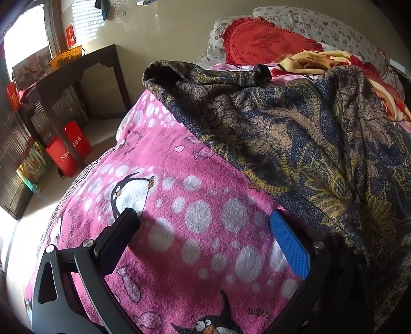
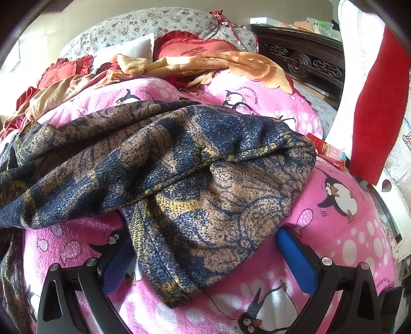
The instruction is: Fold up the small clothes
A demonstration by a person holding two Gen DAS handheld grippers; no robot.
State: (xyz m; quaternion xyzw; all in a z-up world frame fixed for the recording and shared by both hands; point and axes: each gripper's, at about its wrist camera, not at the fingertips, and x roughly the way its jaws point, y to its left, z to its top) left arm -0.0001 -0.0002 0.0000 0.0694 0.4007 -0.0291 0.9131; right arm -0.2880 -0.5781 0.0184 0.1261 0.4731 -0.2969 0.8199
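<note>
A dark blue and tan patterned knit garment (image 1: pixel 295 133) lies crumpled on a pink penguin blanket (image 1: pixel 179 205). My left gripper (image 1: pixel 203 218) is open and empty over the bare blanket, with the garment's edge just right of its blue pad. In the right wrist view the same garment (image 2: pixel 179 167) lies bunched, and a corner of it hangs between the fingers of my right gripper (image 2: pixel 203 239), which is open around it. I cannot tell whether the fingers touch the cloth.
Red heart cushions (image 1: pixel 262 43), floral pillows (image 2: pixel 154 23) and an orange blanket (image 2: pixel 205 64) are piled at the bed head. A dark wooden table (image 1: pixel 77 74) and red bags (image 1: pixel 69 149) stand left of the bed. A red cloth (image 2: pixel 377 108) hangs at right.
</note>
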